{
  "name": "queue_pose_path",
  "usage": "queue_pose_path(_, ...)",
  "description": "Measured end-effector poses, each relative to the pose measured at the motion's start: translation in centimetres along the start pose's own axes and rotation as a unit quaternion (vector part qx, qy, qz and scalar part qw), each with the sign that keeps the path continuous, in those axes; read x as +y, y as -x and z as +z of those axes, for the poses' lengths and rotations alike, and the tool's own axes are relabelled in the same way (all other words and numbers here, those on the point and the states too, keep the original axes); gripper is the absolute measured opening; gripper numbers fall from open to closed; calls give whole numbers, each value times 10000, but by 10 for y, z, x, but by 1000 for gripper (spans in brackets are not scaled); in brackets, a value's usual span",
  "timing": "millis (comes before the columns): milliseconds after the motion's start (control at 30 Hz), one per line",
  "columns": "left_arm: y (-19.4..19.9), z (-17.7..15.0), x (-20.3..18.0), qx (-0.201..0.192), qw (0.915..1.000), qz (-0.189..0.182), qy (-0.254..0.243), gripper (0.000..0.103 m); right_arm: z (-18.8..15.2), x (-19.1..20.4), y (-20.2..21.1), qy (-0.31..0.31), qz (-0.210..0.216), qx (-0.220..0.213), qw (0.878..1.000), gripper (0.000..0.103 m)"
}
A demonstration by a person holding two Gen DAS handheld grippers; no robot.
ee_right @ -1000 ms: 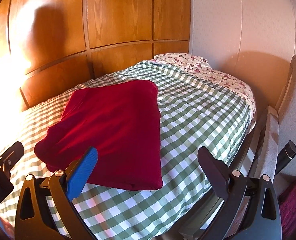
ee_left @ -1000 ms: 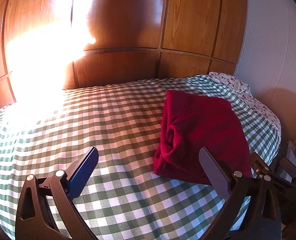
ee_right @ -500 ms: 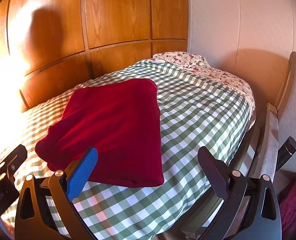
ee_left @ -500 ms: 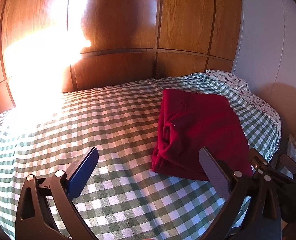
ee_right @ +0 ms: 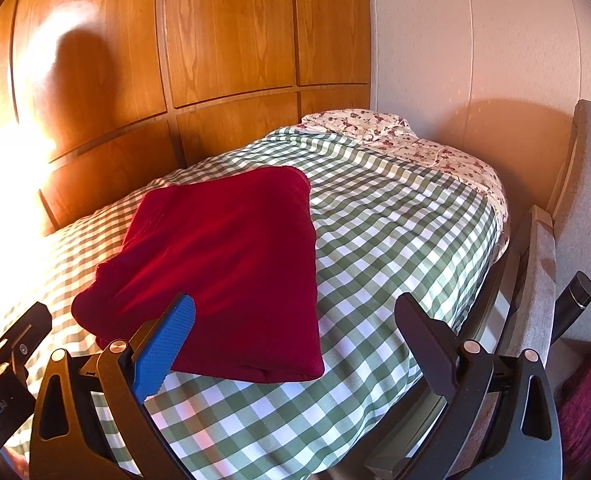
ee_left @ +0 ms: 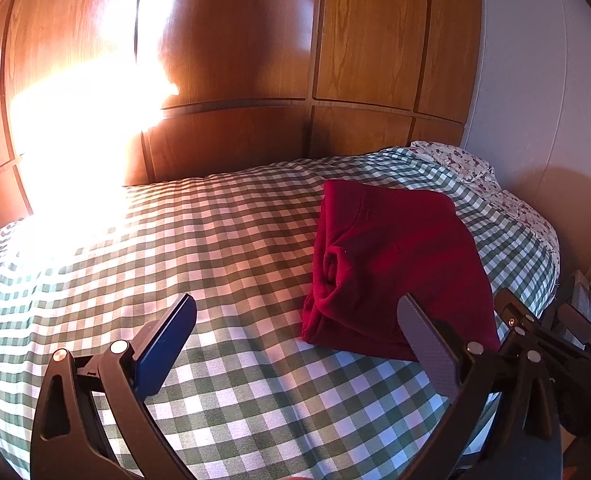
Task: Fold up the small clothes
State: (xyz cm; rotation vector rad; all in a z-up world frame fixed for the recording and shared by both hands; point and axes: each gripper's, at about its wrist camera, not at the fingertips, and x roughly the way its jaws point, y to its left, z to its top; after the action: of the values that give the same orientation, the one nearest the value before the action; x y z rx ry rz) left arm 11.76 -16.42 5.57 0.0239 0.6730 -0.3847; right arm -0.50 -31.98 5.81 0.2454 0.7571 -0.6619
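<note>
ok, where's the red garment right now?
The folded red garment lies on the green checked bedspread, just ahead of the open right gripper; in the left wrist view it sits right of centre, nearer the floral pillow.

A wide stretch of the green-checked bedcover [ee_left: 199, 248] is left bare to the left of the folded red garment [ee_left: 395, 264], and a narrower bare band [ee_right: 395, 240] is seen on its right. Passage beyond the far edge is blocked by the wooden panelled wall [ee_left: 231, 80], which is met directly by the bed. At the far right corner the floral pillow [ee_right: 395, 140] is pressed against the white wall [ee_right: 475, 60]. The right side of the bed is hemmed in by a grey upholstered chair [ee_right: 583, 216], with only a slim gap left between them.
</note>
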Motion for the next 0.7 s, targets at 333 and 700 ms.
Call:
queue_pose_path(333, 5, 2, 3, -58, 10000, 77, 12, 100, -1, 3, 1, 29, 10, -24, 10000, 99)
queue_pose_path(700, 9, 3, 4, -139, 9999, 73, 57, 100, -2, 4, 1, 18, 15, -21, 10000, 99)
